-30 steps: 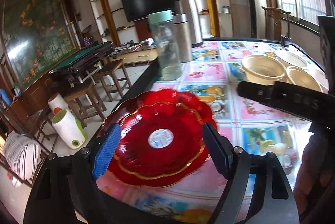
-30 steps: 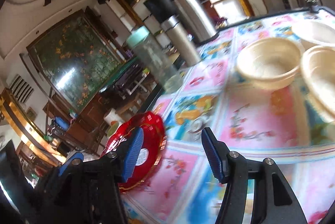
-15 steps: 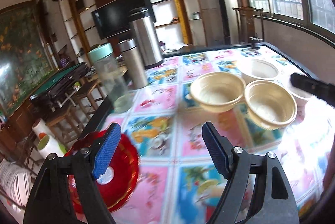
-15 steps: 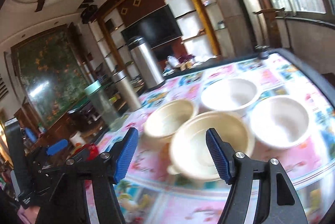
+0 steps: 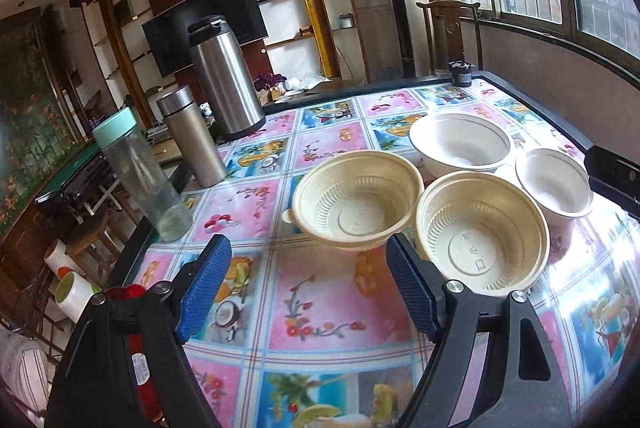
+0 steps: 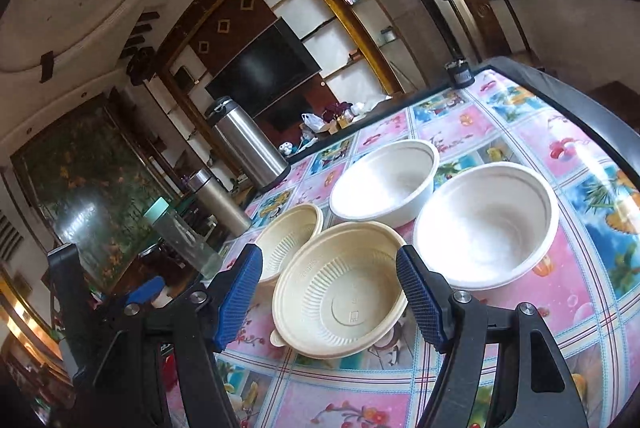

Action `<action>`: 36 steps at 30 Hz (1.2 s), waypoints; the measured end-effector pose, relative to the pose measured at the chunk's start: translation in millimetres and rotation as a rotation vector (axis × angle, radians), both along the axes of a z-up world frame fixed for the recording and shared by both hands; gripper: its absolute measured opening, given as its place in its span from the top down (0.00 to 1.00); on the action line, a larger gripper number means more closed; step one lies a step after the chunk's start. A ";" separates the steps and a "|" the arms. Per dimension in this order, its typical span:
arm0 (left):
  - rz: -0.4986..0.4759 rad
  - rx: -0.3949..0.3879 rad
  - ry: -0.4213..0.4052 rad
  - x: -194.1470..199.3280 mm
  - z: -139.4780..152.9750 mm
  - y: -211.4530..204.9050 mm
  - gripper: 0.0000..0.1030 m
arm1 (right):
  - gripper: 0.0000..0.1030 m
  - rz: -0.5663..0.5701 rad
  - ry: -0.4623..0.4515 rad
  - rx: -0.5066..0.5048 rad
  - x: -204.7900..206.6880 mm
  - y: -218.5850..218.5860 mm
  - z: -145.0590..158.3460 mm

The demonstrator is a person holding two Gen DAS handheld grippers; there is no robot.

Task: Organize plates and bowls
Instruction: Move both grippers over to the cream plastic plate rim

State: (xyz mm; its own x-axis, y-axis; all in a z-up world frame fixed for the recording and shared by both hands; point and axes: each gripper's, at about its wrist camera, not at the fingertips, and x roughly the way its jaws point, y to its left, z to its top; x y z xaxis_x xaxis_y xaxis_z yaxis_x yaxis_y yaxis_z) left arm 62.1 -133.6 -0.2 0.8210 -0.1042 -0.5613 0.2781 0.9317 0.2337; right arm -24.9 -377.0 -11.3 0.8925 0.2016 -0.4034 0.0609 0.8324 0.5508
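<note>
Four empty bowls sit upright in a close cluster on the counter: two ribbed cream bowls [image 5: 357, 202] [image 5: 482, 232] nearest, two smooth white bowls [image 5: 460, 142] [image 5: 554, 182] farther right. A red plate [image 5: 128, 294] peeks out at the near left edge.

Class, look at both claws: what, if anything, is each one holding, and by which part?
Nothing is held. The left claw and the right claw are both open and empty above the bowls.
</note>
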 end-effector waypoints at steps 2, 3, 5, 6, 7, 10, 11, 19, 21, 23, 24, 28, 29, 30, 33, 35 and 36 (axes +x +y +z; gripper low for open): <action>-0.006 -0.002 0.008 4.9 -2.2 -6.0 0.22 | 0.29 0.009 0.008 0.014 1.1 -0.7 -1.0; -0.008 -0.002 0.011 7.0 -3.0 -8.4 0.22 | 0.29 0.011 0.016 0.022 1.3 -0.8 -2.1; -0.009 -0.003 0.016 11.5 -4.5 -12.5 0.22 | 0.29 0.015 0.028 0.032 3.2 -1.3 -4.8; -0.010 -0.004 0.017 13.3 -5.8 -14.6 0.22 | 0.29 0.015 0.036 0.037 5.6 -1.1 -6.9; -0.014 -0.007 0.018 15.3 -6.2 -17.4 0.22 | 0.29 0.013 0.041 0.038 7.5 -0.9 -8.1; -0.020 -0.009 0.021 18.7 -6.8 -22.2 0.22 | 0.29 0.006 0.056 0.045 9.2 -2.3 -11.0; -0.022 -0.009 0.020 19.1 -6.9 -23.3 0.22 | 0.29 0.004 0.058 0.046 9.8 -2.6 -11.4; -0.027 -0.013 0.030 22.7 -9.0 -27.1 0.22 | 0.29 0.002 0.087 0.065 13.8 -4.3 -16.3; -0.027 -0.013 0.033 24.5 -9.8 -28.2 0.22 | 0.29 0.003 0.096 0.075 15.0 -5.0 -18.3; -0.026 -0.014 0.039 26.3 -11.2 -29.3 0.22 | 0.29 0.003 0.107 0.078 16.4 -5.4 -20.4; -0.025 -0.015 0.041 27.2 -12.0 -29.3 0.22 | 0.29 0.004 0.111 0.079 17.3 -5.9 -21.2; -0.028 -0.018 0.057 31.0 -15.4 -31.0 0.22 | 0.29 0.009 0.129 0.100 20.9 -6.7 -24.0; -0.030 -0.018 0.062 32.0 -16.5 -32.2 0.22 | 0.29 0.012 0.133 0.108 21.6 -6.6 -24.8; -0.031 -0.018 0.067 32.9 -17.7 -33.5 0.22 | 0.29 0.015 0.140 0.120 22.6 -7.4 -27.2; -0.035 -0.020 0.075 34.0 -20.3 -36.7 0.22 | 0.29 0.015 0.158 0.142 25.3 -8.8 -31.1; -0.040 -0.018 0.078 34.2 -21.8 -40.2 0.22 | 0.29 0.015 0.168 0.155 26.9 -8.8 -33.4; -0.042 -0.016 0.079 34.4 -22.6 -42.2 0.22 | 0.30 0.016 0.172 0.159 27.7 -9.4 -34.0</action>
